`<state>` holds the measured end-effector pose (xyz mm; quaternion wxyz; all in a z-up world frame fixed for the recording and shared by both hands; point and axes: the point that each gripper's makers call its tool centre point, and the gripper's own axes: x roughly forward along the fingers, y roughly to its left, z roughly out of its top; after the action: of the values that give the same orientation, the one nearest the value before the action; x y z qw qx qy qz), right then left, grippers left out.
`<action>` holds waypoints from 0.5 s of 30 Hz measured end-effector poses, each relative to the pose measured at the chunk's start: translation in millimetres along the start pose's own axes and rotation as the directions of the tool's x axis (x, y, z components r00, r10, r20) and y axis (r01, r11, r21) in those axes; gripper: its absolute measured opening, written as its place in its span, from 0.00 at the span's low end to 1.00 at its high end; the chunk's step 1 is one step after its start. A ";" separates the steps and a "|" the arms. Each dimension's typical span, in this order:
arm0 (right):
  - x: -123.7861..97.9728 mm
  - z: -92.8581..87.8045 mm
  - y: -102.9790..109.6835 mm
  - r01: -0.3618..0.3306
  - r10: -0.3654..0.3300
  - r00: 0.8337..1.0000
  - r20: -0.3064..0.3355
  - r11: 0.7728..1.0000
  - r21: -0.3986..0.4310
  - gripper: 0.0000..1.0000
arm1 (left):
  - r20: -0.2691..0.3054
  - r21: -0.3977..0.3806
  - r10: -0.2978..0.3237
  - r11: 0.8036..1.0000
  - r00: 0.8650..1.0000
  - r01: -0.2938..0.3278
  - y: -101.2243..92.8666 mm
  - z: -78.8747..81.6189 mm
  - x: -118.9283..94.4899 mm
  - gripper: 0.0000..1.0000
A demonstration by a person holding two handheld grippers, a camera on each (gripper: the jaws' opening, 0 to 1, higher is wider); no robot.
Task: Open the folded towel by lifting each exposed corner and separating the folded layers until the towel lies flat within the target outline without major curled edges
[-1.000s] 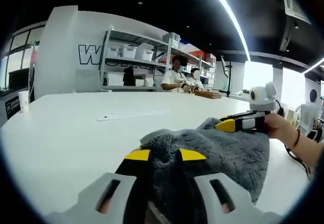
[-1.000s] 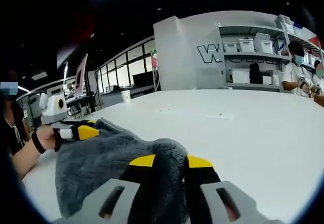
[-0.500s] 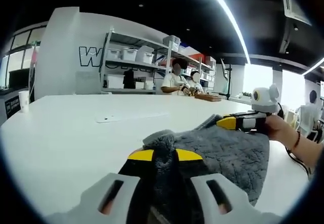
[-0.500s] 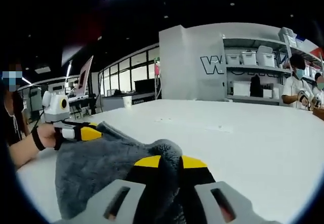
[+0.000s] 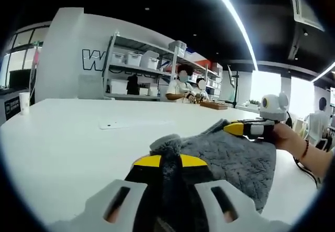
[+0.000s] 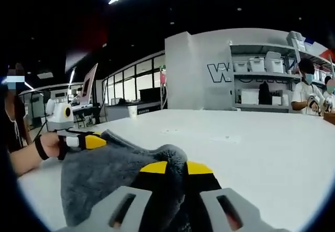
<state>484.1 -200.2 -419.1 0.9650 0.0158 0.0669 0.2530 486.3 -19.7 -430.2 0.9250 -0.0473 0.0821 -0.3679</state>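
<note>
Above the table (image 5: 63, 137), both hand-held grippers pinch towel (image 5: 230, 158) corners, level.

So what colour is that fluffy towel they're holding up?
The towel is dark grey, plain with no pattern. The left gripper view shows it best.

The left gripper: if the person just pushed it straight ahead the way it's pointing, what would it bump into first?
Beyond the grey towel already pinched in the left gripper, likely nothing soon: the white table runs bare ahead. Depth is hard to judge.
</note>
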 end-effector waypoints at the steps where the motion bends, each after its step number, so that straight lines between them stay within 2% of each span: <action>1: -0.8 2.3 -0.2 0.001 -0.001 1.000 0.010 1.000 -0.002 0.04 | 0.005 -0.001 -0.004 1.000 1.000 0.004 -0.7 2.3 -1.2 0.09; 4: -2.4 8.2 -0.3 -0.007 0.005 0.999 0.043 1.000 0.029 0.04 | 0.048 -0.035 -0.011 0.999 0.999 0.013 -1.2 12.4 -4.2 0.09; 6: -1.7 7.7 -0.3 -0.010 0.009 0.999 0.042 1.000 0.024 0.04 | 0.059 -0.051 -0.015 0.999 0.998 0.018 -1.0 15.1 -5.8 0.09; 15: -2.1 10.2 -1.2 -0.013 0.011 0.998 0.056 0.999 0.044 0.02 | 0.078 -0.062 -0.015 0.998 0.997 0.020 -3.0 21.8 -10.2 0.07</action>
<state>484.3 -202.2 -408.8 0.9644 0.0447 0.0455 0.2566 481.1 -14.2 -407.1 0.9224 -0.0910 0.0572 -0.3711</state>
